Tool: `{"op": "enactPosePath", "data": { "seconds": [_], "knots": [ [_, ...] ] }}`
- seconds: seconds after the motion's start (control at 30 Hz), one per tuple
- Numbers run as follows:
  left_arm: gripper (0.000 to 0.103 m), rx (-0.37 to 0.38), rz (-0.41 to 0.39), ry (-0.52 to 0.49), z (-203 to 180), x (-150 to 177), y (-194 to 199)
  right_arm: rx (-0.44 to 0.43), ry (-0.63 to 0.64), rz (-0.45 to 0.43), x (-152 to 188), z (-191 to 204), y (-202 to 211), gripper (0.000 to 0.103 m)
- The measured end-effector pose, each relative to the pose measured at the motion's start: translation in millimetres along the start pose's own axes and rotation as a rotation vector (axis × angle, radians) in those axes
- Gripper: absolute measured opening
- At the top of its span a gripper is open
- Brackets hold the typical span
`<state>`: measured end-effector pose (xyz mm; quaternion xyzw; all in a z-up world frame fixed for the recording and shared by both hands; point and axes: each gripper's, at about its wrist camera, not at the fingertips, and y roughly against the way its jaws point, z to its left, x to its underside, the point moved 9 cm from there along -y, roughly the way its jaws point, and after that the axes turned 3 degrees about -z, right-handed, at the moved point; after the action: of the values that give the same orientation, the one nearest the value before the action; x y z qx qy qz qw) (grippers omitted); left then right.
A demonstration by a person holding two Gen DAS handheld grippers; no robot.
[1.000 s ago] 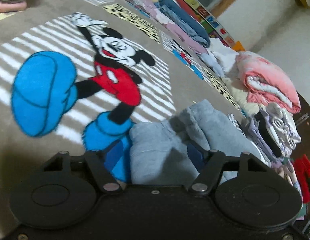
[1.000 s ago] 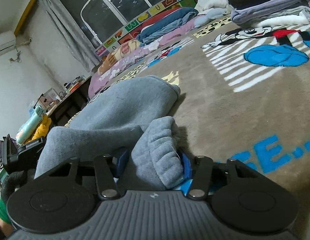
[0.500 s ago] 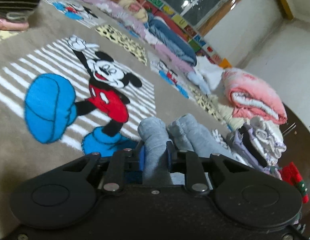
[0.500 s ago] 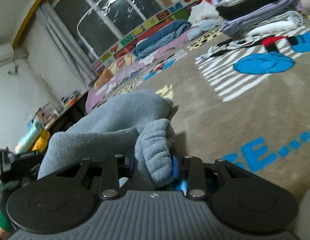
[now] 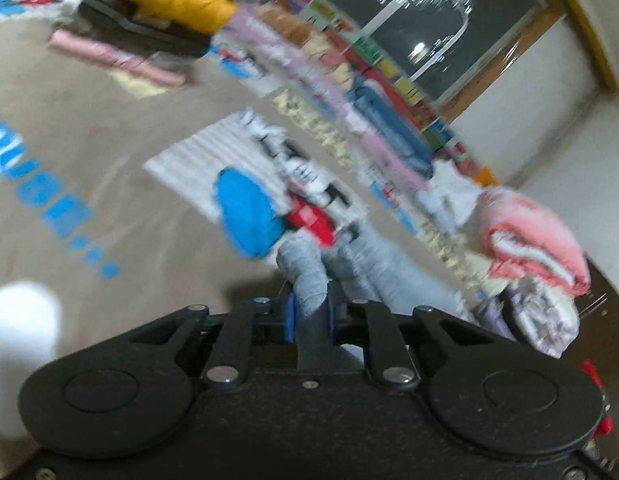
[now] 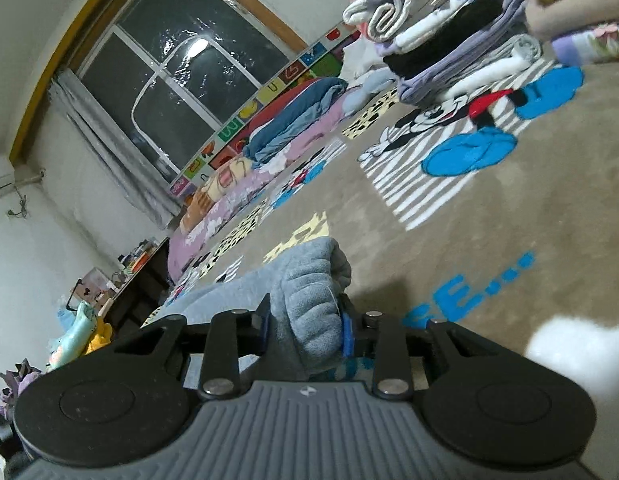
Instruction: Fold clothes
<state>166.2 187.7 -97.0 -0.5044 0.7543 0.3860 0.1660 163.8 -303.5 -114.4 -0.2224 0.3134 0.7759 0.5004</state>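
Here the left tongs and right tongs, their jaws just drawn in, each pinch a bunched end of the grey fleece garment, which runs lengthwise between them, low over the cartoon-mouse blanket.

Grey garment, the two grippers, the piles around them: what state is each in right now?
Grey garment: bunched, pinched at two spots, not yet folded flat.
Left gripper: shut on the grey garment, jaws just closed in.
Right gripper: shut on the grey garment.
Stack of clothes: folded, piled on the blanket.
Pink blanket: folded.
Window: closed, dark.
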Motion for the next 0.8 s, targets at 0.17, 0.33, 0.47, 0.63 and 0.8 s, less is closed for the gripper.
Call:
{"op": "enactPosePath", "data": {
  "seconds": [0.17, 0.33, 0.47, 0.63, 0.8],
  "knots": [
    [0.013, -0.019, 0.060, -0.011, 7, 17, 10, 0.073, -0.037, 0.026, 6, -11, 12, 0.032],
    [0.035, -0.078, 0.046, -0.106, 1, 11, 15, 0.185, -0.007, 0.042, 11, -25, 27, 0.032],
    [0.054, -0.100, -0.057, -0.174, -9, -8, 26, 0.295, 0.010, 0.061, 16, -41, 32, 0.039],
    [0.055, -0.036, -0.049, -0.091, -11, -15, 17, 0.341, 0.148, -0.041, 6, -22, 50, 0.050],
    [0.056, -0.066, -0.008, -0.077, -9, -12, 5, 0.299, 0.357, -0.089, 2, 23, 52, 0.051]
  ]
}}
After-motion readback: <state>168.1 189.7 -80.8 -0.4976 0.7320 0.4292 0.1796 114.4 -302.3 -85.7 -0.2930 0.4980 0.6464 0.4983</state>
